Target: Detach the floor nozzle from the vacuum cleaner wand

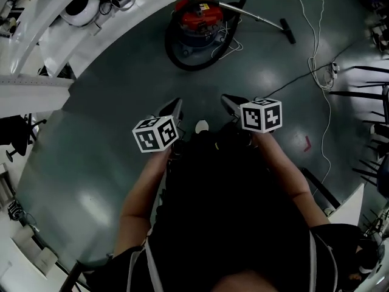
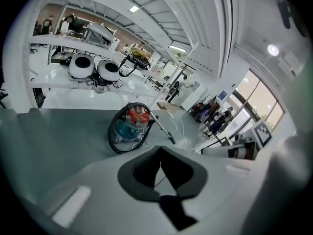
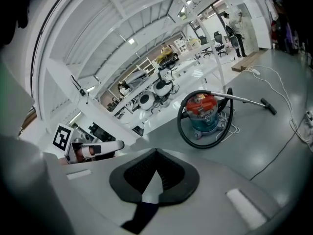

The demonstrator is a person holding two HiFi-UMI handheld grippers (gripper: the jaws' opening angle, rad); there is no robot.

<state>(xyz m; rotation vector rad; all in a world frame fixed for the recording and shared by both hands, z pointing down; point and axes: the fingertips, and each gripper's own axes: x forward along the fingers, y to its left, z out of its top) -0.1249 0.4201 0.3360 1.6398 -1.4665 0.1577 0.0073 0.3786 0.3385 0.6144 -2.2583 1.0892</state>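
Observation:
A red and blue canister vacuum cleaner (image 1: 197, 20) stands on the grey floor ahead, ringed by its black hose. Its metal wand (image 1: 255, 16) slants right to the black floor nozzle (image 1: 287, 31), which rests on the floor. The vacuum (image 2: 131, 126), wand (image 2: 159, 124) and nozzle (image 2: 171, 140) also show in the left gripper view. The right gripper view has them too: vacuum (image 3: 203, 112), wand (image 3: 242, 98), nozzle (image 3: 268, 106). My left gripper (image 1: 176, 103) and right gripper (image 1: 226, 98) are held side by side, well short of the vacuum. Both are shut and hold nothing.
A white cable (image 1: 316, 53) runs down the floor at right to a power strip (image 1: 333, 67), with a black cable beside it. A curved white workbench (image 1: 73, 35) carrying round white appliances (image 1: 82, 5) borders the left. Dark furniture legs (image 1: 371, 96) stand at far right.

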